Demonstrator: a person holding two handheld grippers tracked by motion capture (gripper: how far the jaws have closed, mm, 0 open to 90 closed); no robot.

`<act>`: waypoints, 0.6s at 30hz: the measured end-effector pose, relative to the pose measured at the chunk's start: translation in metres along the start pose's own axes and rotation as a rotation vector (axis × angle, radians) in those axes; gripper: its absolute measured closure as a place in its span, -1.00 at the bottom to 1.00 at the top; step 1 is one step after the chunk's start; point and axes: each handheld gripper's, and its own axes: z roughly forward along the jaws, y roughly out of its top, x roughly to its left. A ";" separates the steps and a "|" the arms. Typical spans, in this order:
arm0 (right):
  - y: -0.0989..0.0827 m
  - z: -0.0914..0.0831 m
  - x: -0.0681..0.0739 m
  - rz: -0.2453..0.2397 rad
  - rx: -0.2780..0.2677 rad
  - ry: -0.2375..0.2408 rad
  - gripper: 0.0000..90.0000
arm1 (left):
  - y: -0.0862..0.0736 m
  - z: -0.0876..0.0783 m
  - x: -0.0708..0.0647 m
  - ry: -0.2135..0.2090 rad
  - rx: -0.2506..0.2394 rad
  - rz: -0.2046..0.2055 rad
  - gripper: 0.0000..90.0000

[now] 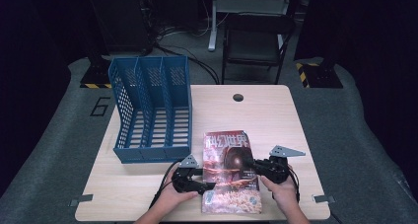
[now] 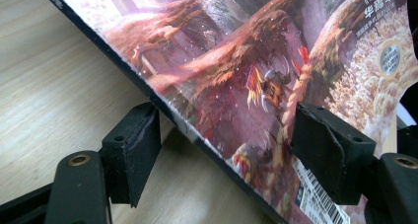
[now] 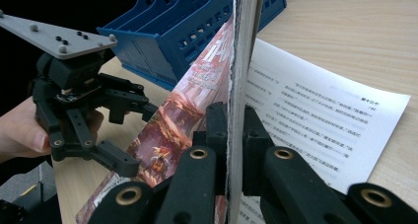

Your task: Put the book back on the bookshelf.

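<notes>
Progress so far looks like the lifting stage, as we judge it: we have the magazine [image 1: 230, 170] partly up off the table [image 1: 276, 120], and nothing has gone into the blue rack [image 1: 150, 110] yet.

Our right gripper [image 1: 252, 163] pinches the magazine's right edge; in the right gripper view its jaws press tight on the cover and a block of pages, which stand on edge between the pads [image 3: 254, 135], while one loose page lies flat on the wood behind. In the same view the cover slopes down to our left, so that side looks lower.

Our left gripper [image 1: 209, 186] sits at the magazine's left edge with its jaws spread. In the left gripper view the spine runs slantwise between the two pads [image 2: 143, 140], and neither pad presses on it. So only one grip carries the magazine now.

The rack stands at the far left of the table, well apart from the magazine, its three slots empty as far as we can see.

What is left, we reckon: get the magazine fully upright, carry it over to the rack, slide it into a slot and let go. The loose page could fold or catch on the way.
</notes>
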 end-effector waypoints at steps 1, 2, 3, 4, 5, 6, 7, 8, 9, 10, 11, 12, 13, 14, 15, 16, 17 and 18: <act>0.000 -0.001 0.001 0.005 -0.003 0.005 0.92 | 0.000 0.000 0.000 0.000 0.000 0.000 -0.39; 0.000 -0.001 0.001 0.005 -0.003 0.005 0.92 | 0.000 0.001 0.000 -0.006 -0.005 -0.006 -0.39; 0.000 -0.002 0.002 -0.002 -0.010 0.010 0.92 | 0.001 0.002 0.000 -0.024 -0.002 -0.011 -0.36; 0.000 -0.003 0.002 -0.005 -0.008 0.012 0.92 | 0.001 0.002 0.000 -0.024 -0.002 -0.011 -0.33; 0.000 -0.003 0.002 -0.011 -0.009 0.016 0.92 | 0.002 0.003 -0.001 -0.048 -0.016 -0.026 -0.28; 0.000 -0.004 0.003 -0.010 -0.012 0.020 0.92 | 0.002 0.003 -0.001 -0.049 -0.010 -0.016 -0.23; 0.000 -0.004 0.003 -0.007 -0.017 0.021 0.92 | 0.003 0.001 -0.001 -0.051 -0.003 -0.014 -0.22; 0.000 -0.005 0.003 -0.012 -0.016 0.017 0.92 | 0.004 0.001 -0.001 -0.051 -0.011 -0.017 -0.20; 0.000 -0.005 0.003 -0.008 -0.017 0.020 0.92 | 0.004 0.000 -0.001 -0.052 -0.017 -0.017 -0.16; 0.000 -0.006 0.002 -0.009 -0.022 0.025 0.92 | 0.004 -0.001 -0.001 -0.057 -0.016 -0.015 -0.13; 0.000 -0.006 0.002 -0.009 -0.022 0.024 0.92 | 0.005 -0.002 -0.001 -0.057 -0.016 -0.011 -0.09; 0.000 -0.007 0.002 -0.011 -0.025 0.027 0.92 | 0.006 -0.002 -0.001 -0.059 -0.016 -0.013 -0.07; 0.000 -0.007 0.002 -0.006 -0.026 0.030 0.92 | 0.006 -0.002 -0.002 -0.051 -0.023 -0.013 -0.05; 0.000 -0.008 0.002 -0.008 -0.025 0.027 0.92 | 0.007 -0.004 -0.001 -0.058 -0.011 -0.008 -0.03; 0.000 -0.008 0.002 -0.010 -0.026 0.028 0.92 | 0.007 -0.004 -0.002 -0.053 -0.015 -0.016 -0.01; 0.001 -0.008 0.002 -0.010 -0.026 0.029 0.92 | 0.008 -0.006 -0.002 -0.060 -0.012 -0.021 0.02; 0.001 -0.008 0.002 -0.011 -0.028 0.030 0.92 | 0.009 -0.007 -0.002 -0.060 -0.015 -0.023 0.06; 0.001 -0.008 0.002 -0.010 -0.029 0.031 0.92 | 0.009 -0.009 -0.002 -0.068 -0.016 -0.031 0.11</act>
